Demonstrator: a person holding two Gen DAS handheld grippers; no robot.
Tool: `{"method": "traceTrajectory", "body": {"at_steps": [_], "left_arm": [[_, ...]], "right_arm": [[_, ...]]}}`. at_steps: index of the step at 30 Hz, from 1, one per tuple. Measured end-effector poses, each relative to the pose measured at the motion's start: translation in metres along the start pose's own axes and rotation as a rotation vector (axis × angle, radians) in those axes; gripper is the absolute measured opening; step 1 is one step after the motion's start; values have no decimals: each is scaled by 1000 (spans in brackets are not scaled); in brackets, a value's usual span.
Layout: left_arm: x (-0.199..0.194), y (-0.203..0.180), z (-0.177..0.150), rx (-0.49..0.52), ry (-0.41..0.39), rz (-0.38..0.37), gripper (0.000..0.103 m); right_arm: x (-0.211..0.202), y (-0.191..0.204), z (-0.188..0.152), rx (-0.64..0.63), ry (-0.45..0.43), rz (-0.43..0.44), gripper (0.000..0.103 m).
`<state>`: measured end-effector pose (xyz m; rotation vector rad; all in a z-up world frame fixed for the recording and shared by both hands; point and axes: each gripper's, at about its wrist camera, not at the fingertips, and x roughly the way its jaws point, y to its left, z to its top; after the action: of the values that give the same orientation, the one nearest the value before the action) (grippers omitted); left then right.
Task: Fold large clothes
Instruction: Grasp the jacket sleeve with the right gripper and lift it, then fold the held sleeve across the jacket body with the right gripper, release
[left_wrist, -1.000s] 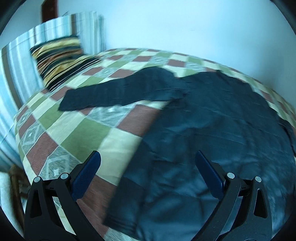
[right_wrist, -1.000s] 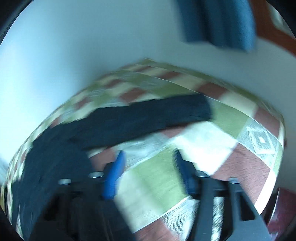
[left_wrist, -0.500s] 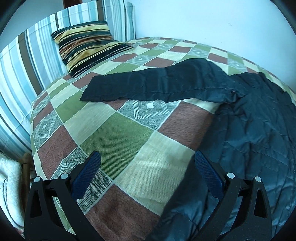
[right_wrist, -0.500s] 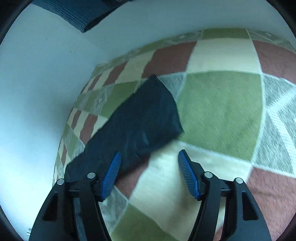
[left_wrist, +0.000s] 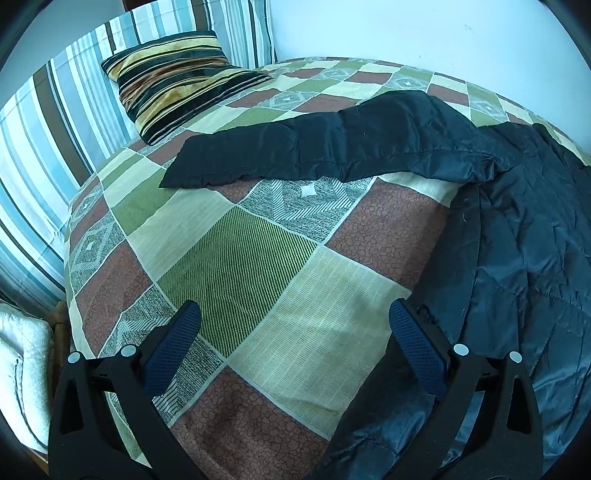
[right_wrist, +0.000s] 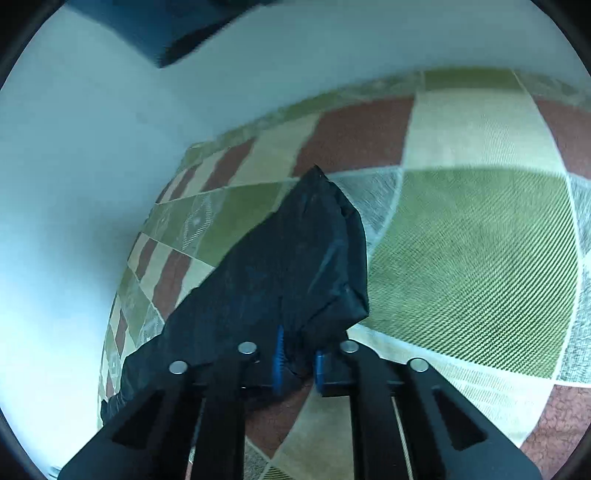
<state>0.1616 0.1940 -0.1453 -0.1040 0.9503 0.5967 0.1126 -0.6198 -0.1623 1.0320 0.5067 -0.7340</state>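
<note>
A large dark blue-black quilted jacket (left_wrist: 524, 236) lies flat on the bed, filling the right of the left wrist view. One sleeve (left_wrist: 317, 151) stretches left toward the pillow. My left gripper (left_wrist: 293, 341) is open and empty, low over the quilt beside the jacket's side edge. In the right wrist view my right gripper (right_wrist: 297, 363) is shut on the edge of the other sleeve (right_wrist: 280, 273) near its cuff, and the fabric bunches up between the blue pads.
The bed has a patchwork quilt (left_wrist: 236, 258) of green, brown and cream squares. A striped pillow (left_wrist: 177, 74) and striped bedding (left_wrist: 48, 122) lie at the far left. A white wall (right_wrist: 74, 184) runs along the bed's far side.
My right gripper closed from open onto the sleeve near its cuff. My left gripper swung left from over the jacket body toward the bare quilt and stayed open.
</note>
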Motion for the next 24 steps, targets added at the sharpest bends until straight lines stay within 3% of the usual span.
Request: {"method": "traceTrajectory", "body": {"at_steps": [4,10,16,24], "left_arm": [[3,4,0,-7,6,3,101],[10,15,-2,-10,1,46,101],[17,25,-6,-31,19,22,101],[26,33,-6,-41,24,4,101]], "right_arm": [[-29,36,-6,-118,-72,25,9],[-71,139,-48,-404,-128,137,8],[-73,246,-130,-665,-70,255,8],[-56,334,-254,-888,57,374,8]]}}
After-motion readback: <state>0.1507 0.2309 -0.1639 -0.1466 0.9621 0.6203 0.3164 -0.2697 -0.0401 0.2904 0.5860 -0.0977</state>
